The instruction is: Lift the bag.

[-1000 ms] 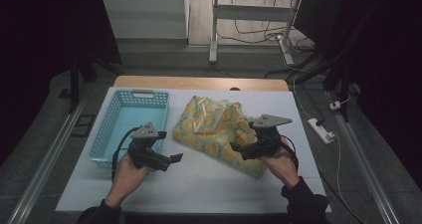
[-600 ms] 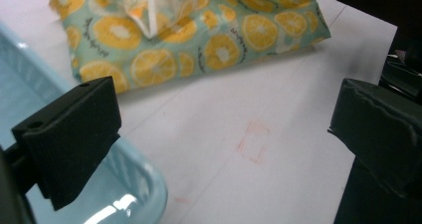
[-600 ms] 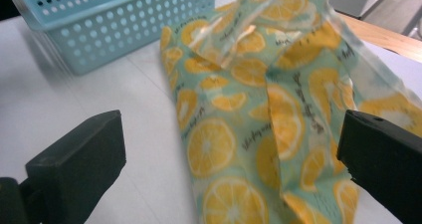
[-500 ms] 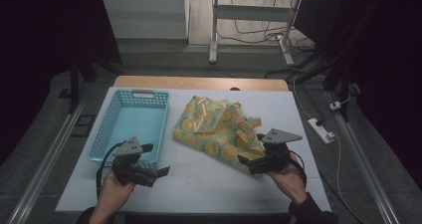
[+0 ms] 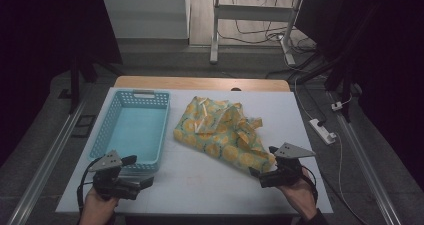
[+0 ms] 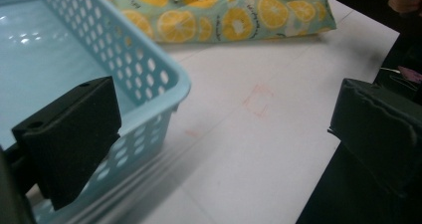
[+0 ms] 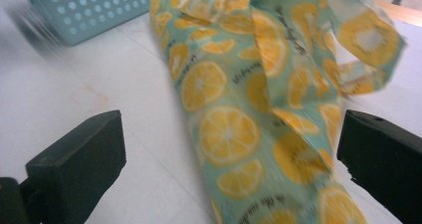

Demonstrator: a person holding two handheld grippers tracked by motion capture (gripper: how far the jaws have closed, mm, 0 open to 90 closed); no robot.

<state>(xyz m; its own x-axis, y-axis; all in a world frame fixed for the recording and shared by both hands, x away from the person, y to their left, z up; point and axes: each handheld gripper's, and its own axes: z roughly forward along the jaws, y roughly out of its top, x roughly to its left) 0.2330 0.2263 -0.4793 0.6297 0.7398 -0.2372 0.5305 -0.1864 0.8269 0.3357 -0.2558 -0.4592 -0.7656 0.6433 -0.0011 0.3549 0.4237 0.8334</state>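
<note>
Both claws have drawn back toward the desk's (image 5: 200, 185) near edge, jaws wide and empty; the left claw (image 5: 131, 171) beside the basket (image 5: 135, 130), the right claw (image 5: 263, 162) at the orange-print cloth's (image 5: 220, 130) corner; likely regrasping next.

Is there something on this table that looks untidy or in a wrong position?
Yes. The orange-print cloth lies crumpled and unevenly folded on the white table, beside the blue basket, with loose flaps sticking up. Nothing looks spilled or damaged.

We count one blue basket (image 5: 135, 130) on the left of the desk (image 5: 210, 185) and one orange-print cloth (image 5: 220, 130) at its middle. We hold two grippers, one at near left (image 5: 142, 172) and one at near right (image 5: 262, 166).
</note>
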